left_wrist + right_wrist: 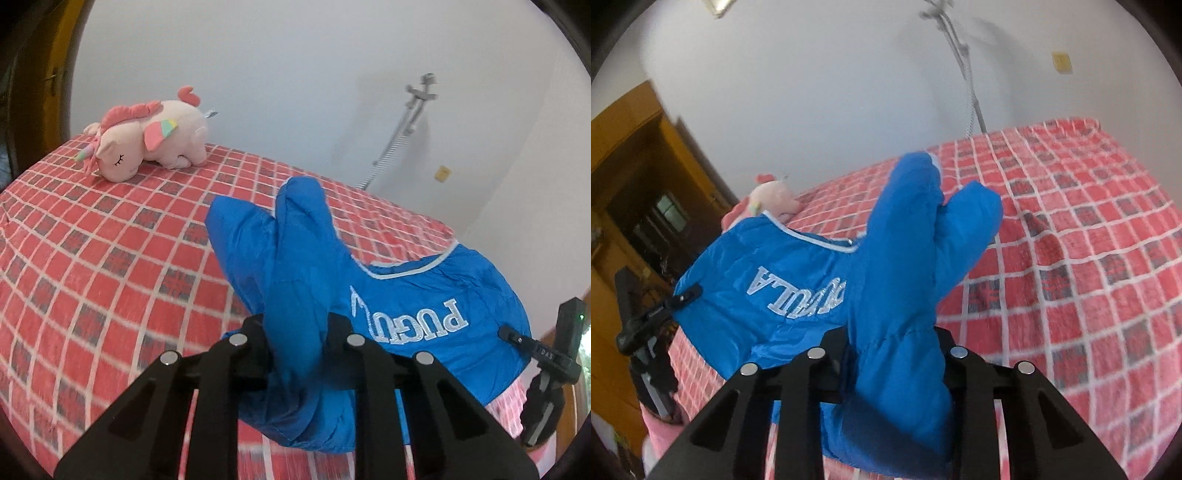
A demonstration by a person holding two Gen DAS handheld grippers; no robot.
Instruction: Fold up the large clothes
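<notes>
The left gripper (295, 332) and right gripper (892, 343) each pinch the blue jacket (424, 295) (white lettering) above the red checked bedspread (110, 240).

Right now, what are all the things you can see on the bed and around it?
jacket: one, blue with white letters, lifted over the bed, pinched at two spots
bed cover: one, red checked, spread over the bed
toy unicorn: one, pink, lying at the far side of the bed
metal pole: one, grey, leaning by the white wall
wooden door: one, brown, beside the bed
left gripper: one, black, shut on the jacket
right gripper: one, black, shut on the jacket
</notes>
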